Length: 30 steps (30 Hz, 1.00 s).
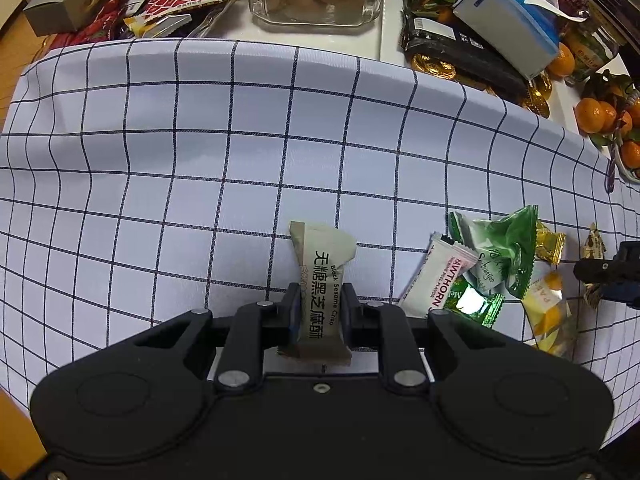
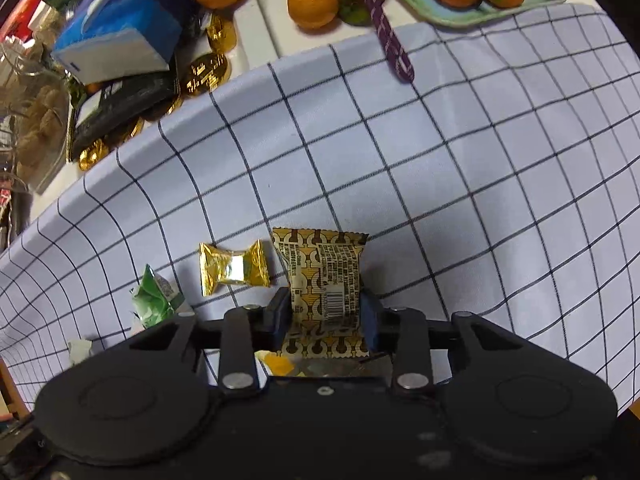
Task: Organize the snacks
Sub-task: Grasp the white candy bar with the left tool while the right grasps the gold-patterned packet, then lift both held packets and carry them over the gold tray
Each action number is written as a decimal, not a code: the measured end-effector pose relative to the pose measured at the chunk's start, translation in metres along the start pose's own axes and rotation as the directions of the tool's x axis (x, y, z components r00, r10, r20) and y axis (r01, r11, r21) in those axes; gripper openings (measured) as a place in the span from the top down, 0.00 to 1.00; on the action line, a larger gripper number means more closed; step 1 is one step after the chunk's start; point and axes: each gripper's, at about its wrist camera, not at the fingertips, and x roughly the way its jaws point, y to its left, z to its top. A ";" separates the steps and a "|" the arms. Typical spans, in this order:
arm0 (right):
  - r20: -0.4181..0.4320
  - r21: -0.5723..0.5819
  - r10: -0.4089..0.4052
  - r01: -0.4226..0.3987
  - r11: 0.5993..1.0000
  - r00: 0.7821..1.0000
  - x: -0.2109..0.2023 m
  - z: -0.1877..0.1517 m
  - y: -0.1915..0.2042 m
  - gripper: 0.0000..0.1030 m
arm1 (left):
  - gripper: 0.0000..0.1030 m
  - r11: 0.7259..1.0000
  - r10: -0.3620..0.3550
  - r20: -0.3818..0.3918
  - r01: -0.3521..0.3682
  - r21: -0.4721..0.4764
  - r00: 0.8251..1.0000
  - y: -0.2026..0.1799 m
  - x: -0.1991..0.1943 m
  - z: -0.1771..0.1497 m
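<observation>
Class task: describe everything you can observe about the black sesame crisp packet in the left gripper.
The black sesame crisp packet is a small grey-brown pillow wrapper, seemingly matte paper-like film, with crimped ends. Black Chinese characters and "Black Sesame Crisp" run along its length. It looks sealed, its far end slightly crumpled and twisted. It stands lengthwise in the left gripper, whose pads clamp its middle from both sides, above the checked cloth. Whether its far end touches the cloth is unclear; nothing else touches it.

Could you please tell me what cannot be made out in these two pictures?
- Left wrist view: the sesame bar's lower end, behind the left gripper.
- Right wrist view: the yellow packet, mostly under the right gripper.
- Right wrist view: the small print on the gold-and-brown packet, too small.
</observation>
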 end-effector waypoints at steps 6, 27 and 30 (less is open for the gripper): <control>0.123 -0.060 0.010 -0.003 0.998 0.992 -0.029 -0.002 0.005 0.64 | 0.74 1.000 0.005 0.031 -0.005 -0.015 0.999 0.007 -0.011 0.001; 0.418 -0.188 0.054 0.029 0.982 0.907 -0.103 -0.097 -0.020 0.64 | 0.74 1.000 0.008 0.218 -0.014 0.025 0.976 0.013 -0.073 -0.120; 0.473 -0.206 0.068 0.035 0.978 0.879 -0.117 -0.135 -0.033 0.64 | 0.74 0.999 -0.032 0.255 0.025 0.032 0.967 0.018 -0.084 -0.154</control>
